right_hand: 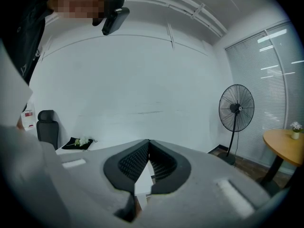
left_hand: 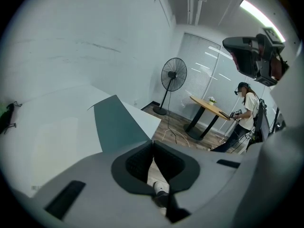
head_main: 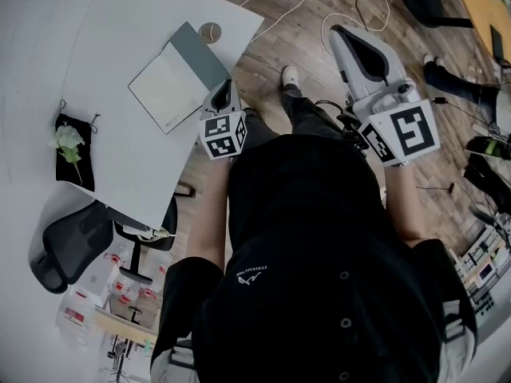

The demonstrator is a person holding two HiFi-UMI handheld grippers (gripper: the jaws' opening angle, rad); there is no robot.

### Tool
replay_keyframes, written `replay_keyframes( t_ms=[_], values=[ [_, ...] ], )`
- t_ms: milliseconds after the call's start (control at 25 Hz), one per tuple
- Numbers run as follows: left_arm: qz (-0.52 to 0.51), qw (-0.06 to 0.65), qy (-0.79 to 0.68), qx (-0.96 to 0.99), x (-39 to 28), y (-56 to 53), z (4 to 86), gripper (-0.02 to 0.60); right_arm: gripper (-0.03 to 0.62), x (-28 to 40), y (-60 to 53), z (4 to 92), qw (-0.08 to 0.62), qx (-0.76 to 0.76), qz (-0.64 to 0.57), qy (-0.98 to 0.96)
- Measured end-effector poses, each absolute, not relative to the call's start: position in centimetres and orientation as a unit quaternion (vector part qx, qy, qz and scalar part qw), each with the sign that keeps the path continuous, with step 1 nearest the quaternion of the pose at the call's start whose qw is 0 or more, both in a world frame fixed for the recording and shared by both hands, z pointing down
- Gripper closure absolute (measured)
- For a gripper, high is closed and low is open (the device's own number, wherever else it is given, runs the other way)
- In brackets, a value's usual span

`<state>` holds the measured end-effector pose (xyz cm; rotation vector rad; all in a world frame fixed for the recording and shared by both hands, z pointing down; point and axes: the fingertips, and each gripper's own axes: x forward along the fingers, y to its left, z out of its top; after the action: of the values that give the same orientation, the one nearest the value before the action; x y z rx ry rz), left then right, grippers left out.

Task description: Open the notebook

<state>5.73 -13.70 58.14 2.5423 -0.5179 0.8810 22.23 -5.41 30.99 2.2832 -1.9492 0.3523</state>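
Note:
The notebook lies open on the white table, a white page to the left and its grey cover folded out to the right. In the left gripper view the grey cover lies just ahead of the jaws. My left gripper hovers at the table's edge beside the notebook's near right corner, shut on nothing. My right gripper is held off the table over the wooden floor, also shut and empty.
A black pouch with a white flower lies near the table's left edge, and a small round disc beyond the notebook. An office chair stands below the table. Cables cross the floor. A standing fan, a wooden table and a person are farther off.

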Motion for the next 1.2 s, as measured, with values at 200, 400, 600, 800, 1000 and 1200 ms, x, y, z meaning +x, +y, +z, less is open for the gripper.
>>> replay_keyframes(
  t_ms=[200, 400, 600, 800, 1000, 1200],
  values=[
    [0.327, 0.2, -0.182, 0.905, 6.3, -13.5, 59.1, 0.569, 0.589, 22.7, -4.8, 31.4, 0.061, 0.755, 0.123, -0.641],
    [0.343, 0.198, -0.18, 0.9, 6.8, -13.2, 60.1, 0.569, 0.589, 23.2, -4.4, 31.6, 0.06, 0.756, 0.127, -0.639],
    [0.358, 0.206, -0.177, 0.893, 7.2, -13.1, 61.5, 0.568, 0.589, 23.5, -4.4, 32.1, 0.062, 0.756, 0.131, -0.638],
    [0.372, 0.212, -0.175, 0.887, 7.5, -13.1, 62.3, 0.568, 0.589, 23.9, -4.3, 32.5, 0.063, 0.755, 0.141, -0.637],
    [0.383, 0.213, -0.175, 0.882, 7.7, -13.2, 63.3, 0.568, 0.589, 24.1, -4.1, 33.2, 0.064, 0.756, 0.151, -0.634],
    [0.397, 0.213, -0.174, 0.876, 8.0, -13.1, 64.1, 0.568, 0.589, 24.4, -3.7, 33.9, 0.066, 0.756, 0.161, -0.631]
  ],
)
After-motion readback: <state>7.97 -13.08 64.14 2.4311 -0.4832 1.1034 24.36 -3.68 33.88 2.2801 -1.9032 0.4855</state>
